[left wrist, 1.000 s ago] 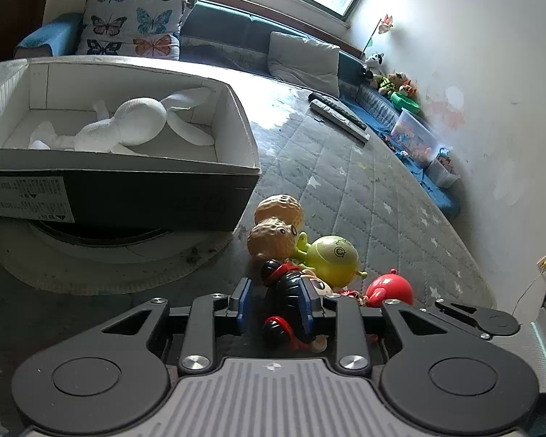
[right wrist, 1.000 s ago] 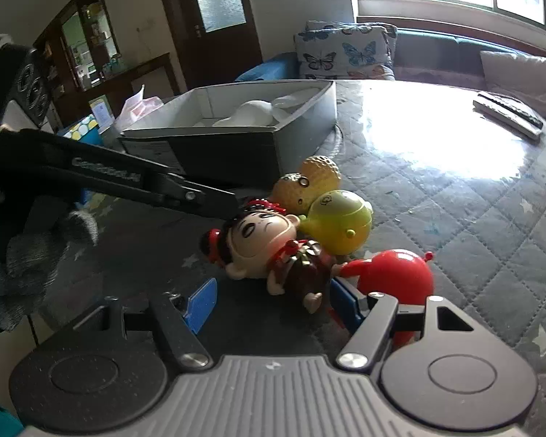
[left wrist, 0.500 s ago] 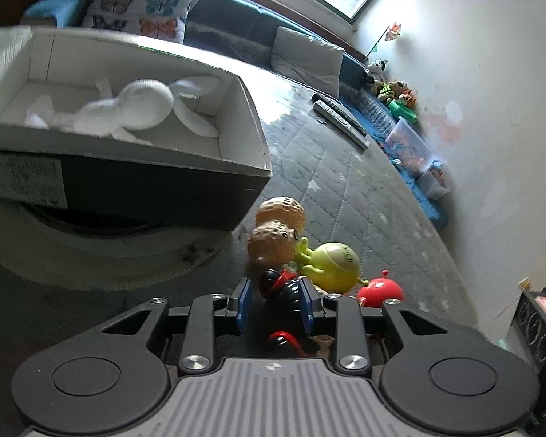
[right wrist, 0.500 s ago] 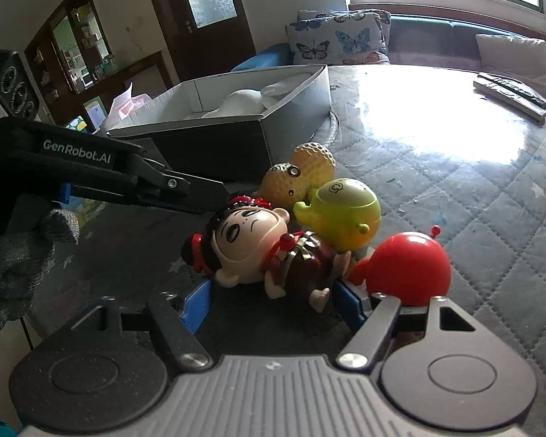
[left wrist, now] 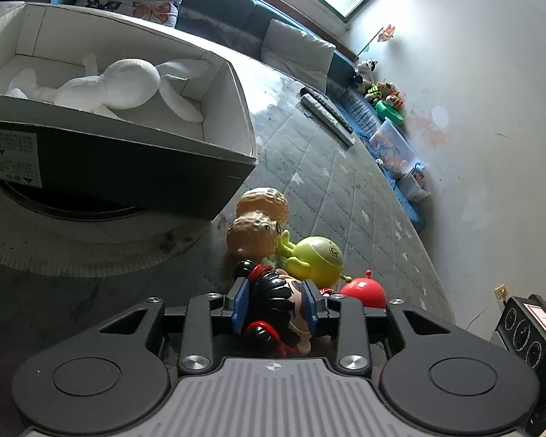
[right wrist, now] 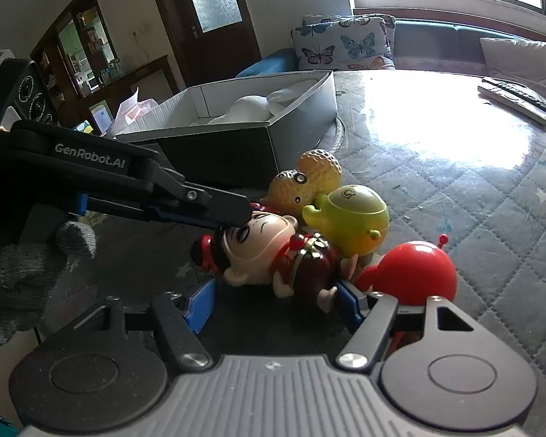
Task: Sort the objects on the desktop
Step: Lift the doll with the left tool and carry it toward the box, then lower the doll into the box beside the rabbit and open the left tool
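A doll figure with black hair and red dress [right wrist: 273, 255] lies on the quilted table. My left gripper [left wrist: 275, 304] is shut on the doll's head [left wrist: 276, 298]; its arm reaches in from the left in the right wrist view [right wrist: 233, 215]. My right gripper [right wrist: 276, 298] is open, its blue pads either side of the doll's lower body. A tan peanut toy [right wrist: 309, 178], a yellow-green toy [right wrist: 353, 215] and a red ball toy [right wrist: 415, 273] lie clustered beside the doll. An open shoebox [left wrist: 222, 138] holding a white plush [left wrist: 127, 87] stands at the left.
The box rests on a round white mat [left wrist: 91, 247]. Two remote controls [right wrist: 513, 98] lie at the table's far side. A sofa with butterfly cushions [right wrist: 345, 43] runs behind the table. A gloved hand [right wrist: 25, 276] holds the left gripper.
The left gripper has risen and tilted with the doll's head between its pads. The right gripper has moved closer to the doll, still open.
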The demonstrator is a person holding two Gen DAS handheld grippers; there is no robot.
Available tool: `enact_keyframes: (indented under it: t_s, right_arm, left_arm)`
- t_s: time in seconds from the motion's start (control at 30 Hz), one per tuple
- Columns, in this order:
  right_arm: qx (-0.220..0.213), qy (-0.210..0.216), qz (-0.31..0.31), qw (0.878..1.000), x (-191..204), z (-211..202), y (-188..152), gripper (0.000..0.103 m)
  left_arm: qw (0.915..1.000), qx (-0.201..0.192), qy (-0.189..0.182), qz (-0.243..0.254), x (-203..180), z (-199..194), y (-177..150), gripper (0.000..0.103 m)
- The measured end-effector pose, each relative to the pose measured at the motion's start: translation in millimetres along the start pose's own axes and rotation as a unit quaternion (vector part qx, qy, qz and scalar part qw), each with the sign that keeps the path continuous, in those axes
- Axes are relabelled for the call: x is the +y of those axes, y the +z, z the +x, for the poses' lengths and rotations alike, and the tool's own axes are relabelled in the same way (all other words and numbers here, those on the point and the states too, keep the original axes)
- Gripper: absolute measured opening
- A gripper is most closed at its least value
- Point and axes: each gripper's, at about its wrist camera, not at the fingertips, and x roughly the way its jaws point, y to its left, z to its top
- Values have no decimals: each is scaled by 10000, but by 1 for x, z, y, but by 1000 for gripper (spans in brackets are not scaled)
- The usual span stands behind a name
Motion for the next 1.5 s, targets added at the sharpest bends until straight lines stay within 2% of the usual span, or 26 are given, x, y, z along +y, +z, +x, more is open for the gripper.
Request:
enact_keyframes:
  t_s: [0.07,0.57,0.67,0.93,1.03,1.27,1.5]
  right_arm:
    - [16,1,12,10000,0,1,0,70]
    - [34,-68,10,10000,0,4,0,70]
    - [28,-90,34,9999,0,3,0,65]
    - [-117,11,-59,9999,9,-11,8,64]
    - [-271,57,-211,9994,19,-17,20,64]
    - [-652,267,-600,9957,38,-8,77,64]
    - [-465,492,-810,9944,43,39,134,64]
  left_arm:
    - [9997,122,-127,-194,5,5,0,47]
    - [9994,0,-211,-292,8,8,-3,47]
    - [9996,-49,-173,-219,6,7,-4,47]
    - [9994,-310,-169,54,-6,-20,-4,47]
    - [9980,-589,-150,170,-10,-40,5,47]
    - [9912,-1280,17,335,-6,-76,42,47]
    - [9890,-1457,228,-74,33,-74,90,47]
